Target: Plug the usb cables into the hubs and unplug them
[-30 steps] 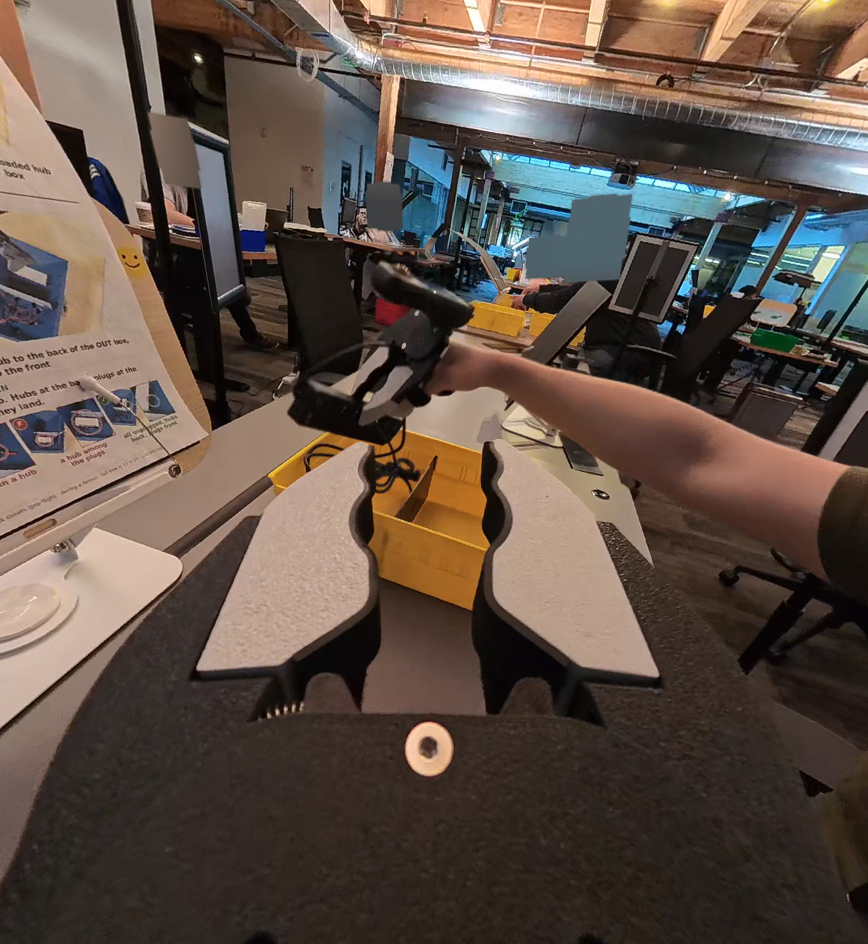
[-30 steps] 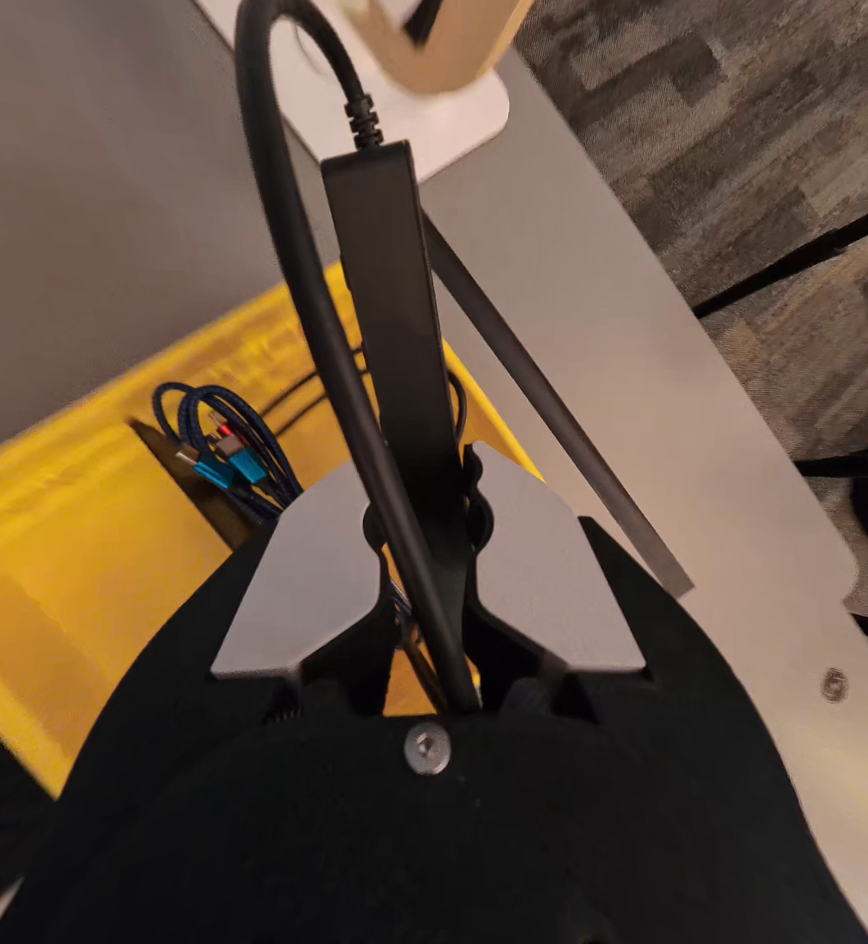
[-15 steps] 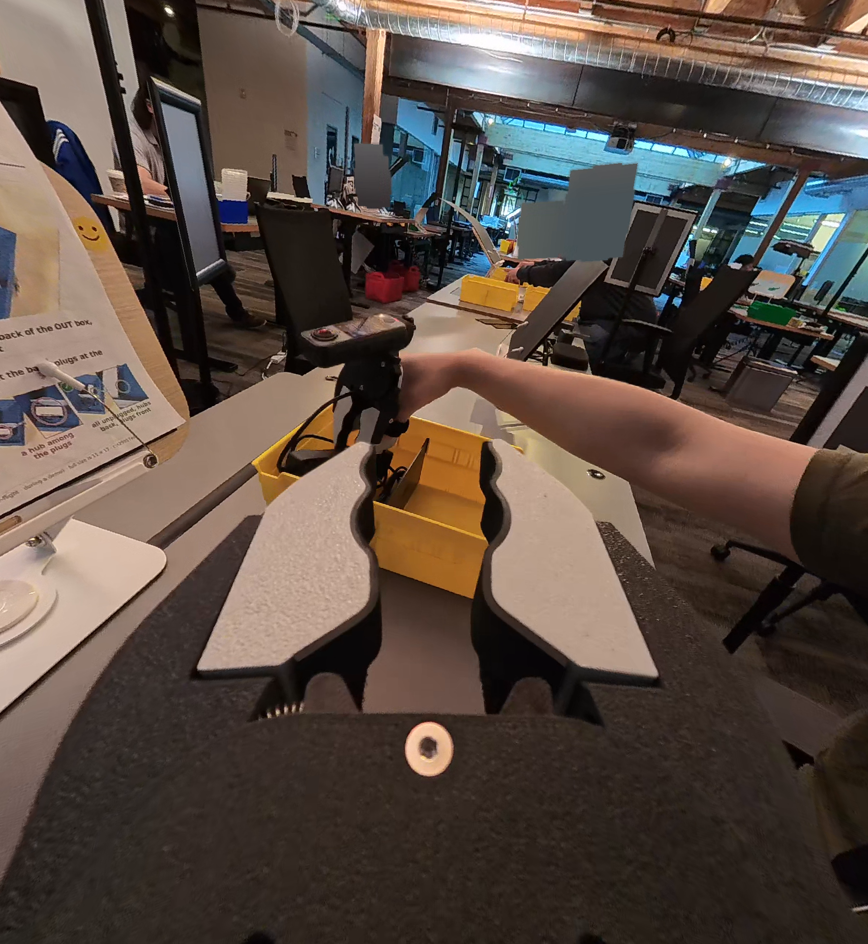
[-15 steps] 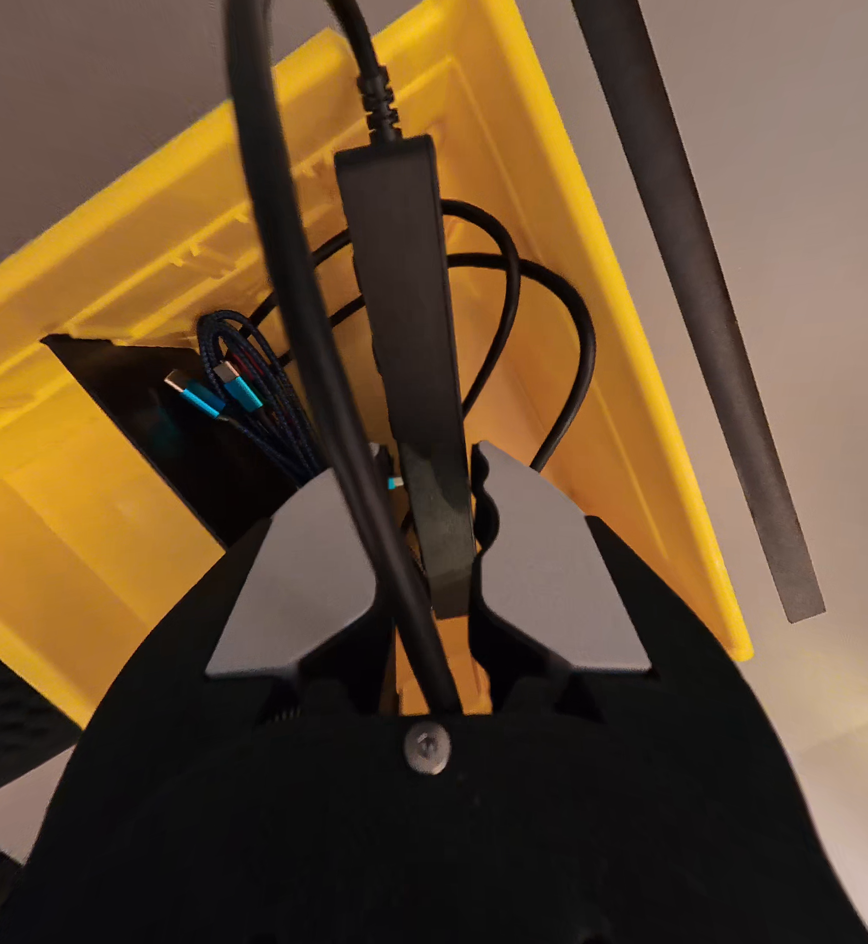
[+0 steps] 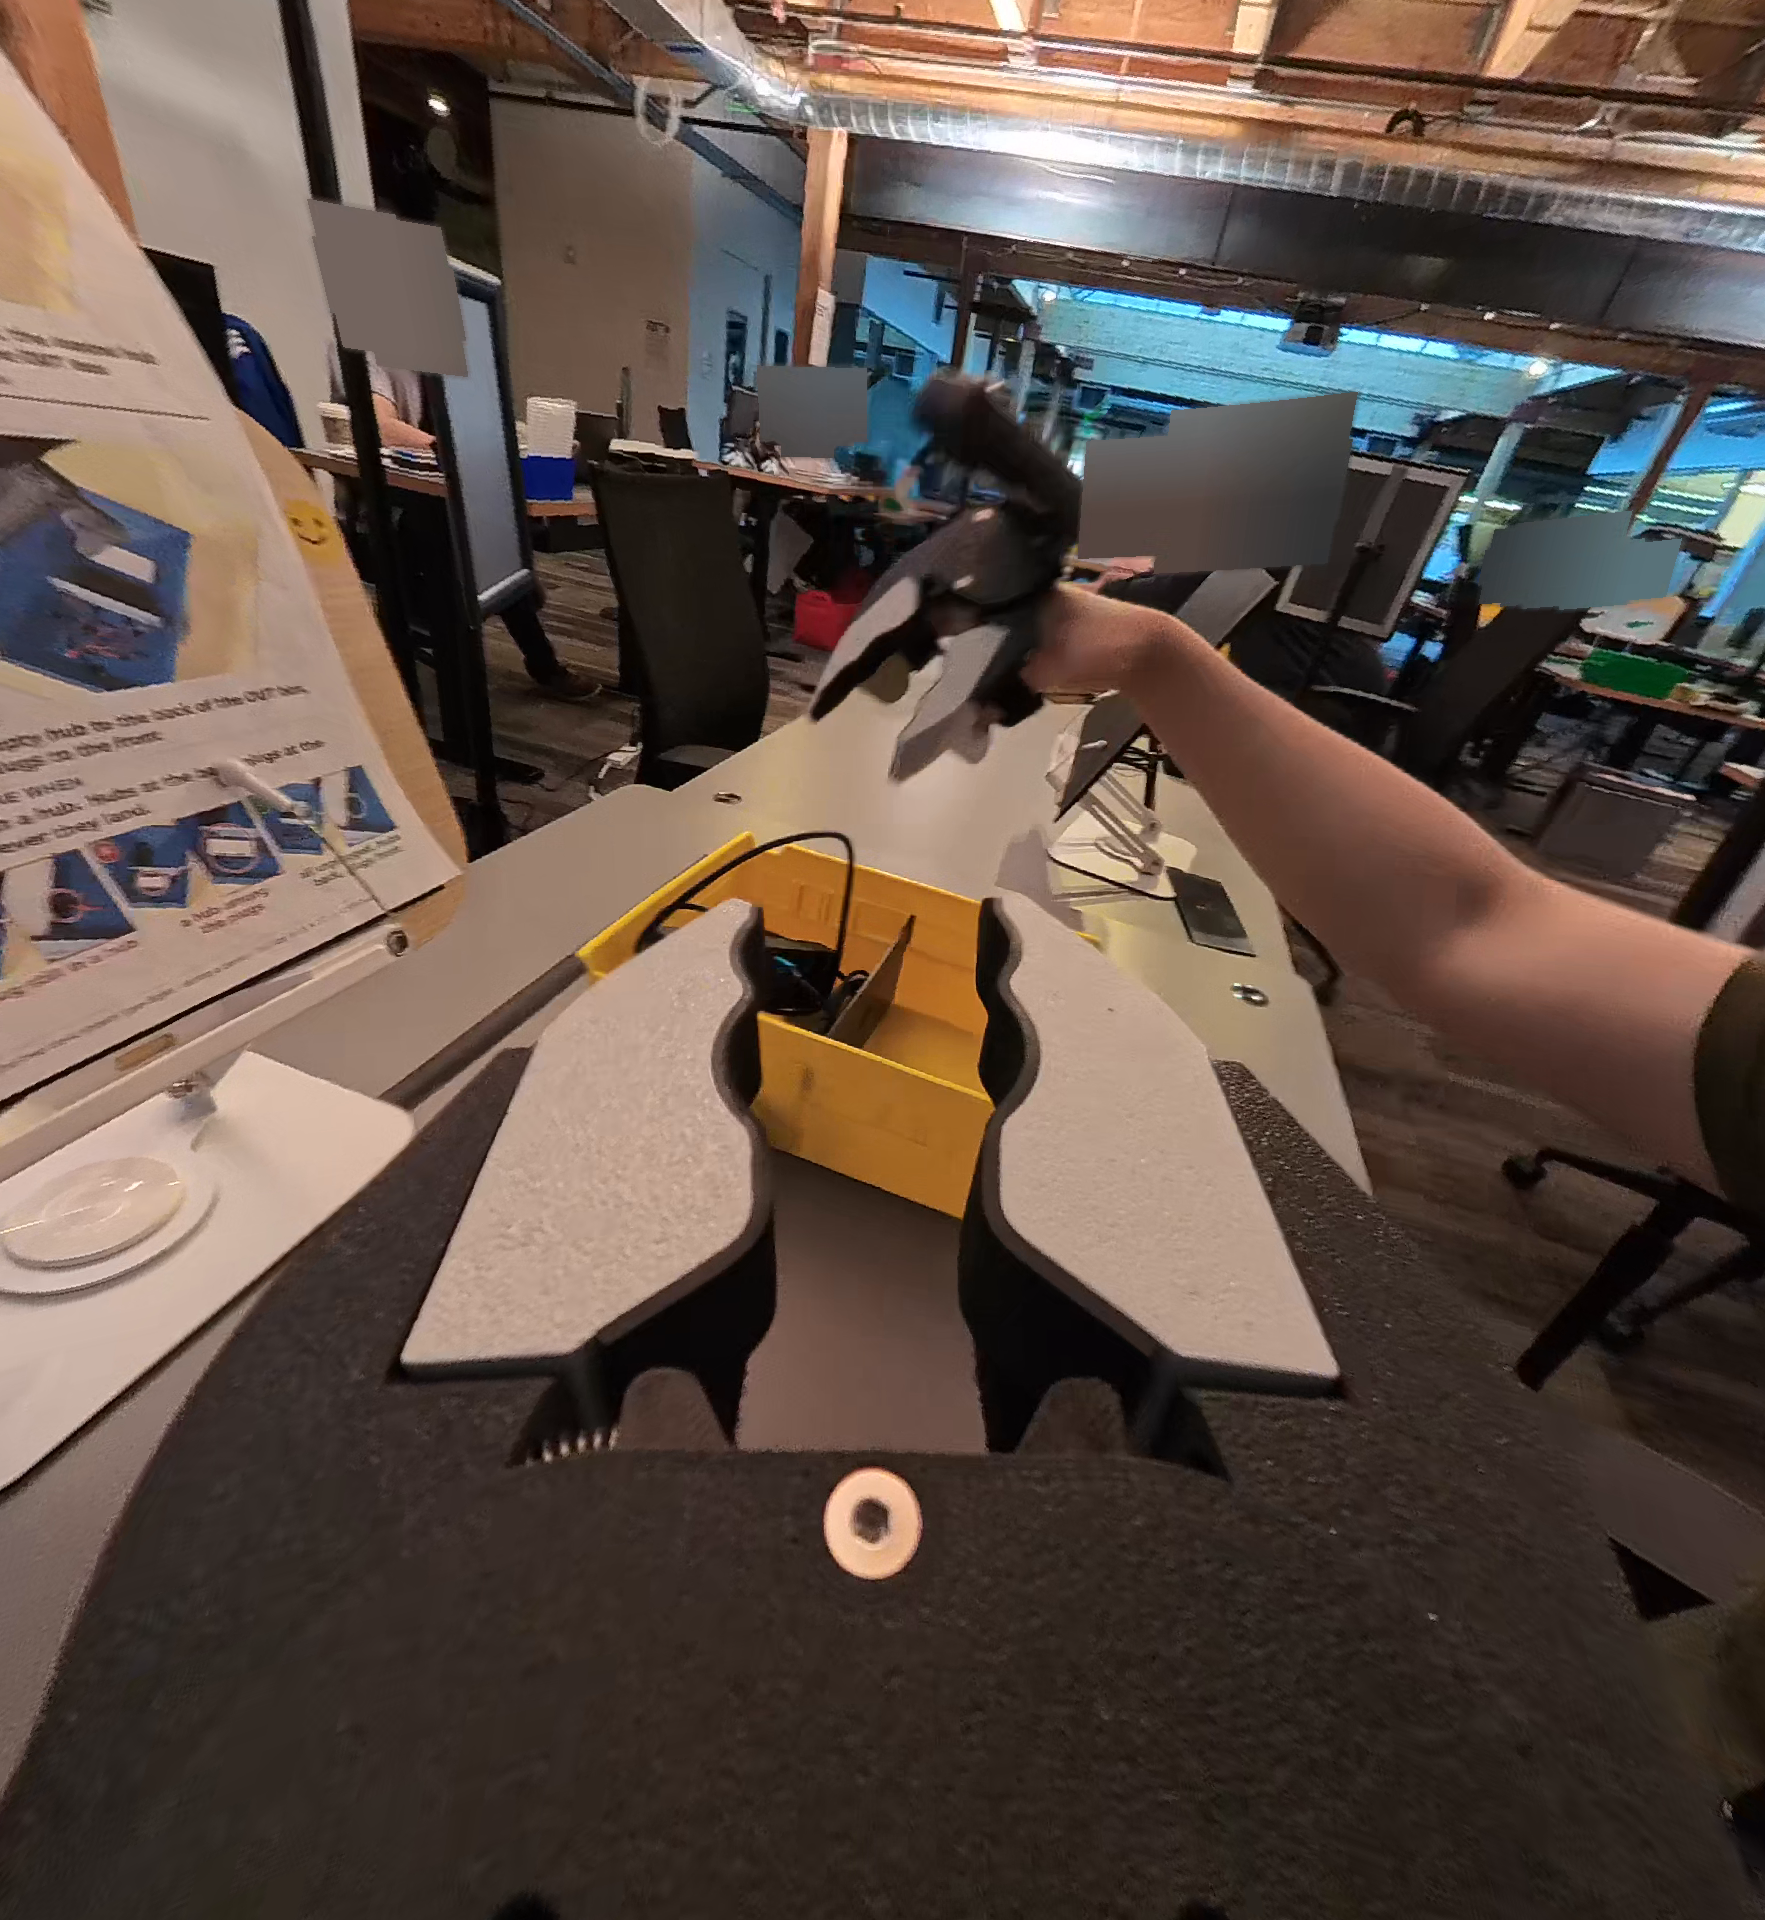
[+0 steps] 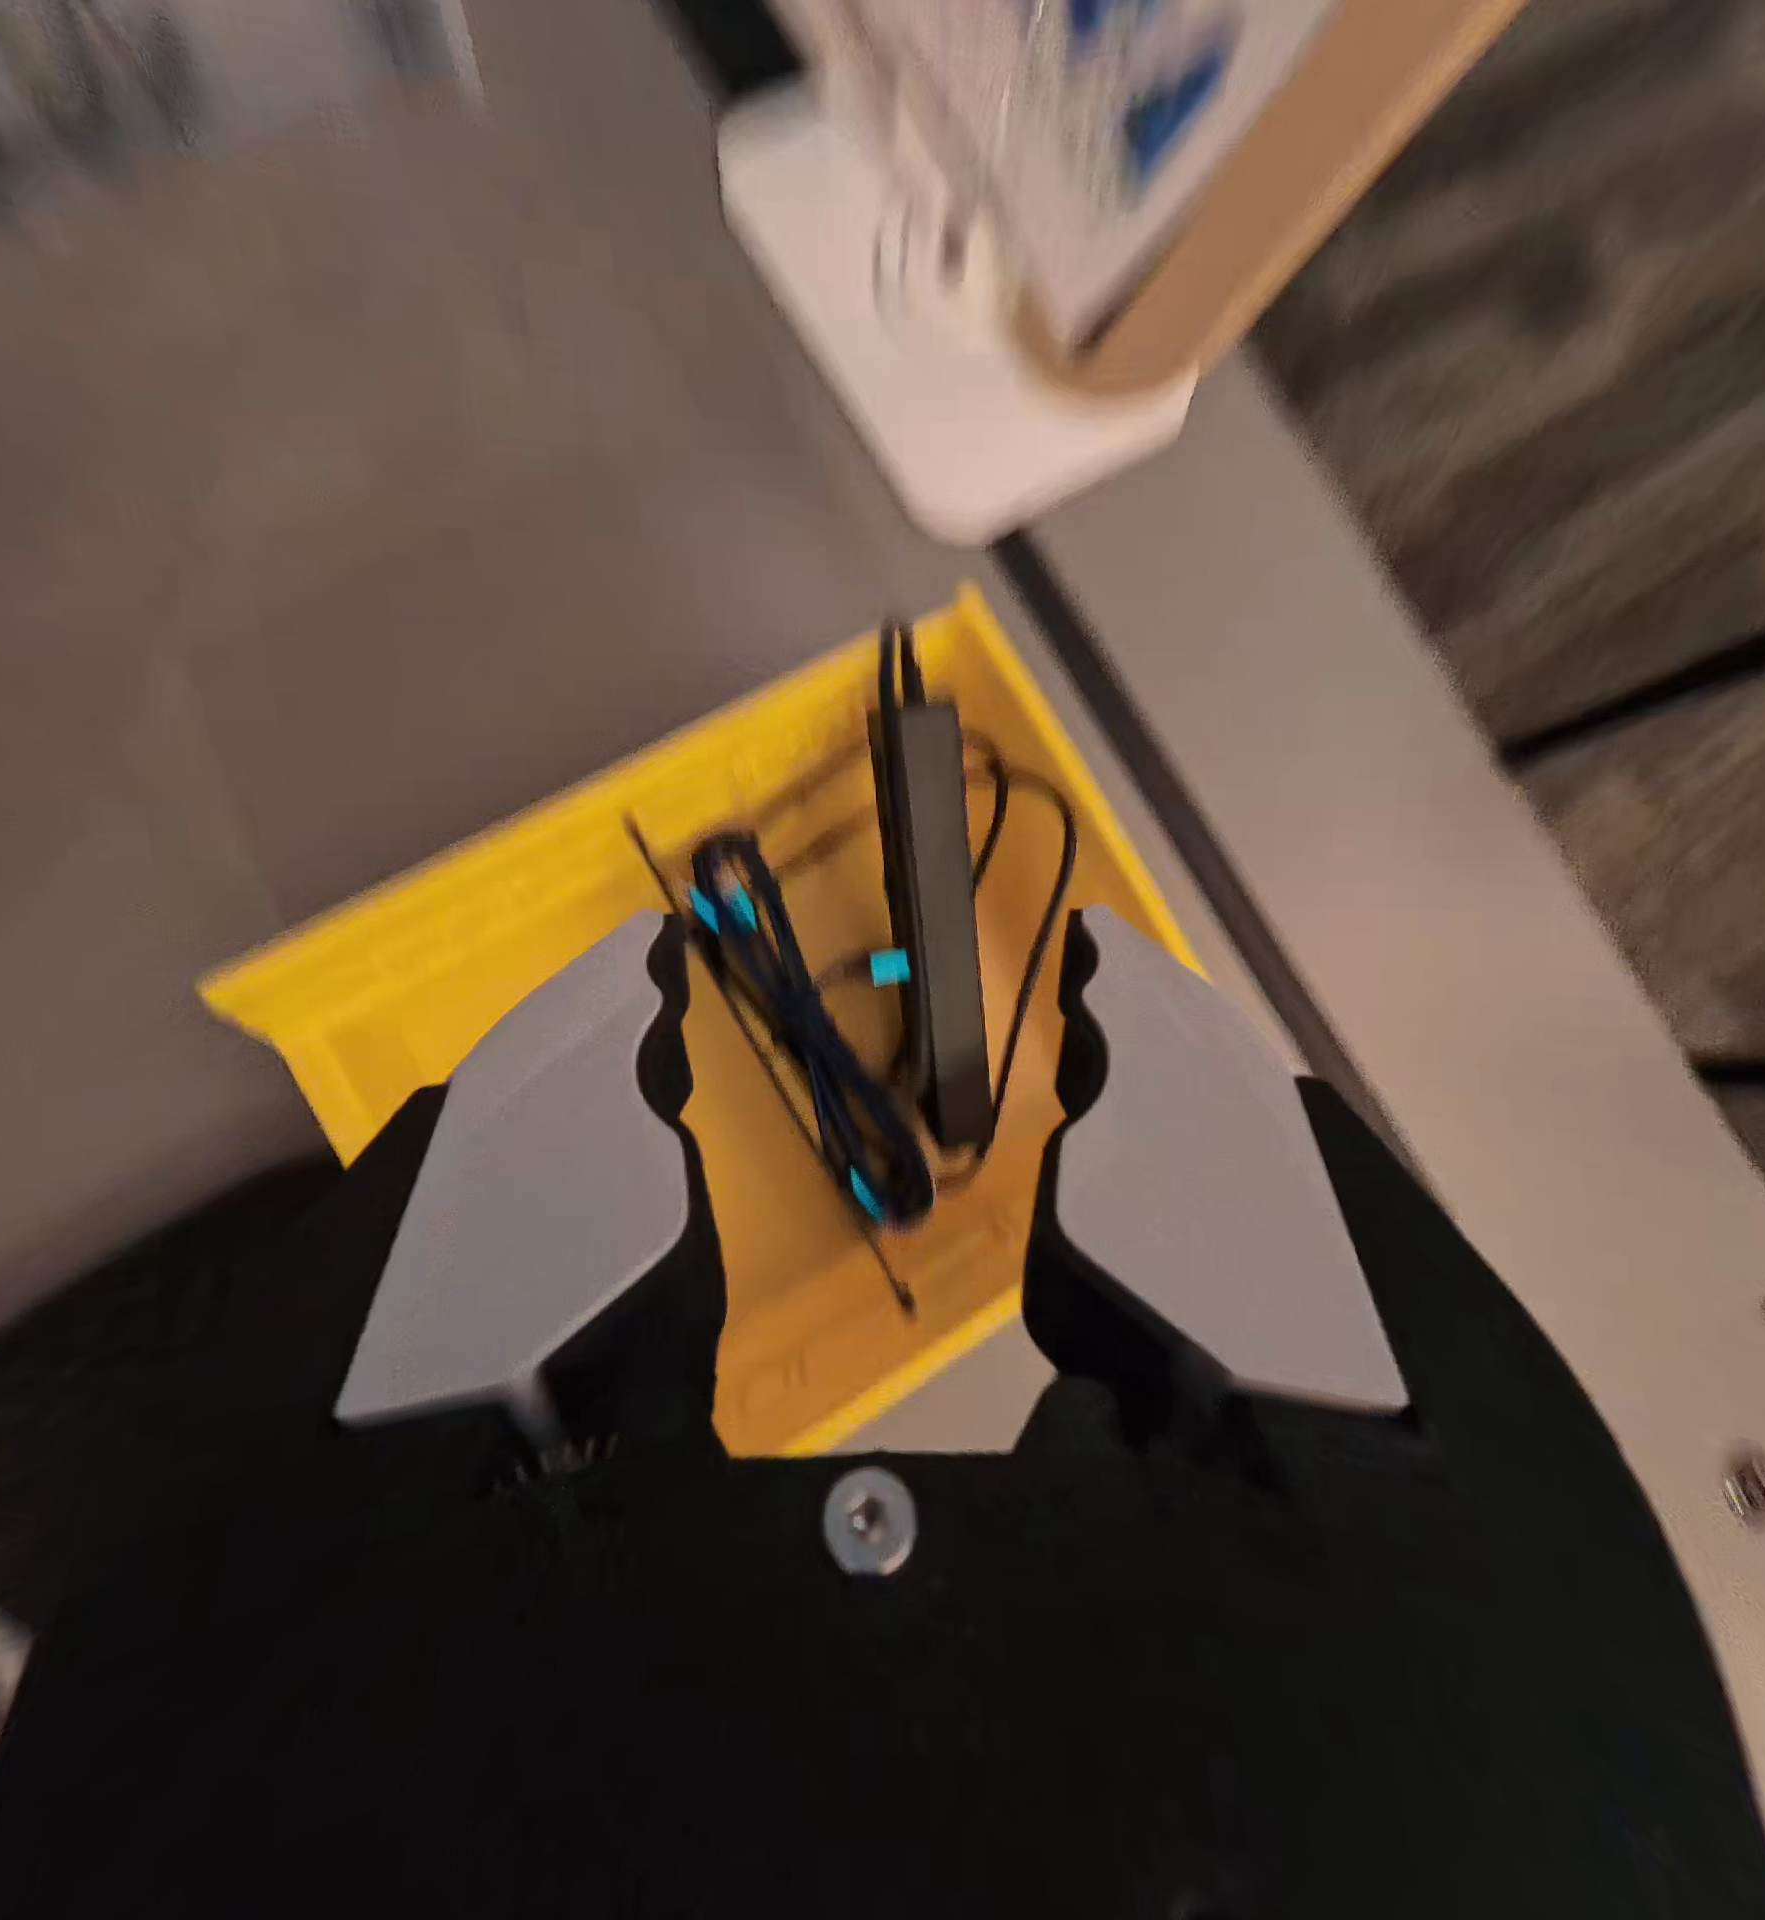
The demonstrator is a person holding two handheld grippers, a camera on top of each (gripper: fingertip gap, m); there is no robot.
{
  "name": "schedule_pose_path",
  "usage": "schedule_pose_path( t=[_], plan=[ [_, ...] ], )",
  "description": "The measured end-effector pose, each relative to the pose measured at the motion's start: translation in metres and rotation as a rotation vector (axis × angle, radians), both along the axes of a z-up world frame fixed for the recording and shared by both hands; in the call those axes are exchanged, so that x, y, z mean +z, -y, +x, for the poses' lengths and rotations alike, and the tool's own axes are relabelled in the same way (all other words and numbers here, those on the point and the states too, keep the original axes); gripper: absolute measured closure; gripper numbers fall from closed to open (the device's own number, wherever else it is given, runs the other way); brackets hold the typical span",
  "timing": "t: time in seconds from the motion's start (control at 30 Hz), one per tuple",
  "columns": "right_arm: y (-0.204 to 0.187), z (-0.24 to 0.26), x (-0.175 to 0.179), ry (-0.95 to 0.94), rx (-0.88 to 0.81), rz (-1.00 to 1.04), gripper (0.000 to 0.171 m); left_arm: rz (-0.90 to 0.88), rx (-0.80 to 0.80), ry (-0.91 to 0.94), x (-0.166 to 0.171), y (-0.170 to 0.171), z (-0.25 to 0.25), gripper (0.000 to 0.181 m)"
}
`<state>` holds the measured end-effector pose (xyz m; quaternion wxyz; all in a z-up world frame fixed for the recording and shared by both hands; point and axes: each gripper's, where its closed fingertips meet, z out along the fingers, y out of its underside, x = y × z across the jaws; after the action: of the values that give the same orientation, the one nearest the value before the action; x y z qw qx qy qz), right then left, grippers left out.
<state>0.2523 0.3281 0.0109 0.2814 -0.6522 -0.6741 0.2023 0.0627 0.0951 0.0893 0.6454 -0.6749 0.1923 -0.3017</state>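
Now the grey table carries a yellow bin, which lies straight ahead of and below the right gripper; its jaws stand wide apart and hold nothing. Inside the bin, between the fingers in that view, the black hub lies with its own cord beside it, and the dark blue cables with blue plugs are just to its left. The left gripper is also open and empty, near the bin. I judge that the hub is put away, so the next move needs a new hub or cable.
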Motion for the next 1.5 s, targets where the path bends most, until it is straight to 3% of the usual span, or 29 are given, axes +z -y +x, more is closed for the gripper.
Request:
schedule_pose_path(
  t=[0.1, 0.2, 0.33, 0.5, 0.67, 0.77, 0.9, 1.07, 1.2, 1.37, 1.4, 1.43, 1.5],
  plan=[
    [0.029, -0.014, 0.065, -0.477, -0.008, 0.017, 0.102, 0.007, 0.077, -0.021, 0.001, -0.001, -0.014, 0.143],
    [0.071, -0.016, 0.102, -0.826, 0.06, 0.081, 0.102, 0.035, 0.09, 0.054, 0.009, 0.001, -0.018, 0.149],
    [0.097, -0.029, 0.115, -0.987, 0.065, 0.124, 0.106, 0.039, 0.009, 0.116, 0.01, -0.003, 0.003, 0.154],
    [0.107, -0.022, 0.126, -1.164, 0.102, 0.122, 0.139, -0.003, 0.092, -0.036, -0.007, -0.016, 0.013, 0.153],
    [0.101, -0.015, 0.124, -1.218, 0.133, -0.034, 0.168, -0.069, 0.17, -0.089, 0.002, 0.024, -0.003, 0.152],
    [0.092, -0.02, 0.115, -1.163, 0.104, -0.024, 0.17, -0.111, 0.38, -0.212, -0.007, 0.059, -0.043, 0.152],
    [0.09, -0.028, 0.108, -1.1, 0.084, 0.04, 0.17, -0.288, 0.664, -0.423, -0.053, 0.114, -0.116, 0.149],
    [0.094, -0.036, 0.104, -1.052, 0.072, 0.085, 0.17, -0.506, 0.709, -0.366, -0.117, 0.168, -0.16, 0.145],
    [0.1, -0.033, 0.113, -1.099, 0.092, 0.17, 0.171, -0.534, 0.684, -0.294, -0.154, 0.176, -0.158, 0.143],
    [0.102, -0.031, 0.121, -1.147, 0.077, 0.177, 0.17, -0.614, 0.683, -0.341, -0.195, 0.163, -0.164, 0.142],
    [0.105, -0.031, 0.122, -1.146, 0.092, 0.17, 0.17, -0.621, 0.668, -0.341, -0.198, 0.159, -0.165, 0.153],
    [0.107, -0.031, 0.123, -1.152, 0.105, 0.175, 0.17, -0.633, 0.635, -0.348, -0.201, 0.156, -0.164, 0.176],
    [0.111, -0.027, 0.129, -1.19, 0.115, 0.22, 0.171, -0.645, 0.626, -0.353, -0.199, 0.15, -0.168, 0.177]
  ],
)
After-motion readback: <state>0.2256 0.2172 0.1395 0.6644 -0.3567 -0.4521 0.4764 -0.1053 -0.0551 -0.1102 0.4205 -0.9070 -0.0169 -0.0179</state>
